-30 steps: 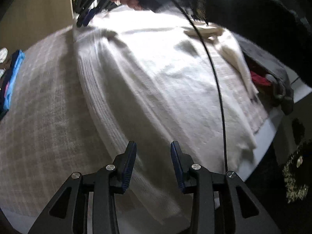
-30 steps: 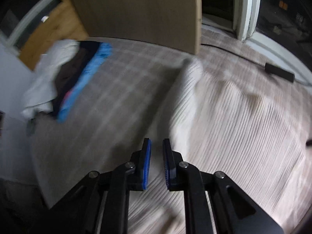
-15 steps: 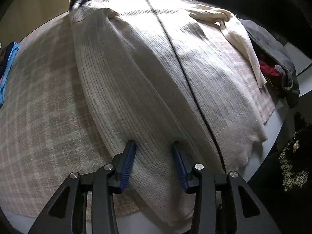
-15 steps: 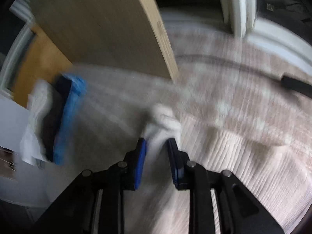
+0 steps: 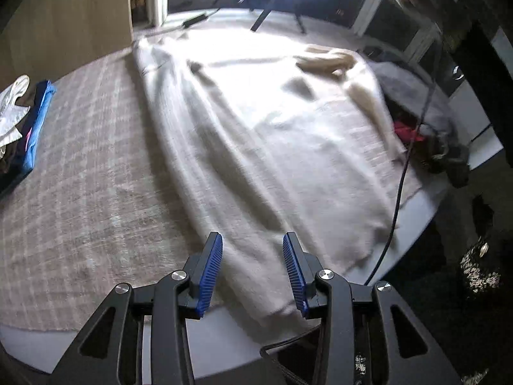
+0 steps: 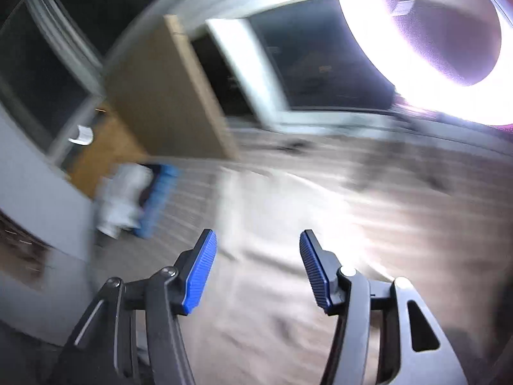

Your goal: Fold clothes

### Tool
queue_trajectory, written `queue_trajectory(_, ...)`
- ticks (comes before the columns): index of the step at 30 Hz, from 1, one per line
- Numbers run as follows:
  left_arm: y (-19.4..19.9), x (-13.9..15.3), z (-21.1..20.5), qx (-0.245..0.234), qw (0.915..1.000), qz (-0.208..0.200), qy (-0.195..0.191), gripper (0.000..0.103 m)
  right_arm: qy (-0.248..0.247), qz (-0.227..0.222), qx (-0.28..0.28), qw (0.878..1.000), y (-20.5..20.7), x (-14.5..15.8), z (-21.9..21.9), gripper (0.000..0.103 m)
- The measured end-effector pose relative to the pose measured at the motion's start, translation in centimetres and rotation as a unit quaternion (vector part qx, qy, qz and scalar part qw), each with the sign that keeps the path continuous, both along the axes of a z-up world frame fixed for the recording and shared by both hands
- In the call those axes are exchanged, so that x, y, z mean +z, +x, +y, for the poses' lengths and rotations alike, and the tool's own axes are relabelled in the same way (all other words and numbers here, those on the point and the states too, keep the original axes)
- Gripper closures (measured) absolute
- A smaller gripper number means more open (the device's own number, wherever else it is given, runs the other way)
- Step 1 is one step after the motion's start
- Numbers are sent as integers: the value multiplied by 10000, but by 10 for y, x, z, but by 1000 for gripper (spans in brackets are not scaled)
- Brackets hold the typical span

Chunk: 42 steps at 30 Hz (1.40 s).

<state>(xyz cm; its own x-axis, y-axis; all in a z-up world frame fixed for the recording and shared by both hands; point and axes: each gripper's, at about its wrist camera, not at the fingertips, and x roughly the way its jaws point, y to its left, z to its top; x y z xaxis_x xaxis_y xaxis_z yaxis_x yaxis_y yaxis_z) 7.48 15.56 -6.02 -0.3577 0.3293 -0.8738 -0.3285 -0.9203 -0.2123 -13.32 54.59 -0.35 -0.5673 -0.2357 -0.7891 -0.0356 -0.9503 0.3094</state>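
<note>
Left gripper point(image 5: 252, 268): jaws spread, blue pads bare, nothing between them. It sits above the near hem of the sweater point(image 5: 256, 147).

Sweater: cream ribbed knit, laid flat on the checked cloth point(image 5: 83, 192), running from under the left gripper away toward the far edge. Long folds run lengthwise; one sleeve point(image 5: 327, 61) lies bunched far ahead to the right. Near edge reaches the white table rim point(image 5: 224, 343).

Cable point(image 5: 400, 186): black, crossing the sweater's right edge, to the right of the left gripper.

Clothes pile point(image 5: 426, 134): grey and red garments, far right of the left gripper, beside the sweater.

Folded stack point(image 5: 29, 122): blue, dark and white items, far left of the left gripper, well apart from the sweater.

Right gripper point(image 6: 258, 266): jaws spread wide, empty. View heavily motion-blurred. The sweater point(image 6: 272, 211) shows as a pale streak ahead of it; the stack point(image 6: 141, 199) lies ahead to the left. Wooden board point(image 6: 166, 96) upright beyond; ring light point(image 6: 426, 73) up right.
</note>
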Motion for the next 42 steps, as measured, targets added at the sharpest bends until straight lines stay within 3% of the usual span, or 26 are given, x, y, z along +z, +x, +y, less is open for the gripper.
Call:
queue_trajectory(3, 2, 1, 30, -310, 9995, 36, 27, 65, 643, -684, -538, 9941, 56, -37, 32, 49)
queue_trajectory(5, -9, 1, 63, -585, 9982, 31, 104, 65, 519, -1165, -800, 9886, 85, -72, 55, 49)
queue_trajectory(8, -31, -1, 120, -1000, 9947, 97, 229, 65, 455, -1446, -861, 9847, 101, -104, 74, 49)
queue_trajectory(14, -88, -20, 240, -1549, 9868, 52, 481, 63, 65, -1431, -713, 9871, 67, -124, 96, 49)
queue_trajectory(19, -119, -54, 301, -1633, 9866, -13, 55, 58, 101, -1671, -367, 9852, 20, -149, 103, 49)
queue_trajectory(22, -130, -66, 313, -1574, 9870, -243, 218, 66, 288, -1869, -151, 9818, -6, -171, 101, 49)
queue_trajectory(24, -132, -68, 319, -1636, 9853, -328, 362, 90, 349, -1968, -1, 9798, -18, -180, 100, 49)
queue_trajectory(26, -129, -62, 324, -1762, 9830, -293, 420, 96, 334, -2048, 160, 9781, -29, -189, 99, 49)
queue_trajectory(29, -123, -39, 317, -1830, 9782, -368, 912, 97, 109, -2058, 232, 9783, -44, -194, 101, 49)
queue_trajectory(31, -114, -15, 310, -1915, 9751, -195, 1103, 97, -14, -2043, 300, 9785, -53, -195, 100, 49)
queue_trajectory(35, -100, 17, 299, -2077, 9716, 71, 1132, 97, -222, -2018, 479, 9780, -78, -199, 88, 49)
queue_trajectory(39, -101, 19, 293, -1971, 9742, 89, 1092, 97, -291, -2083, 653, 9754, -101, -208, 67, 49)
queue_trajectory(42, -101, 15, 289, -1878, 9757, 66, 1125, 97, -16, -2161, 762, 9734, -113, -214, 52, 48)
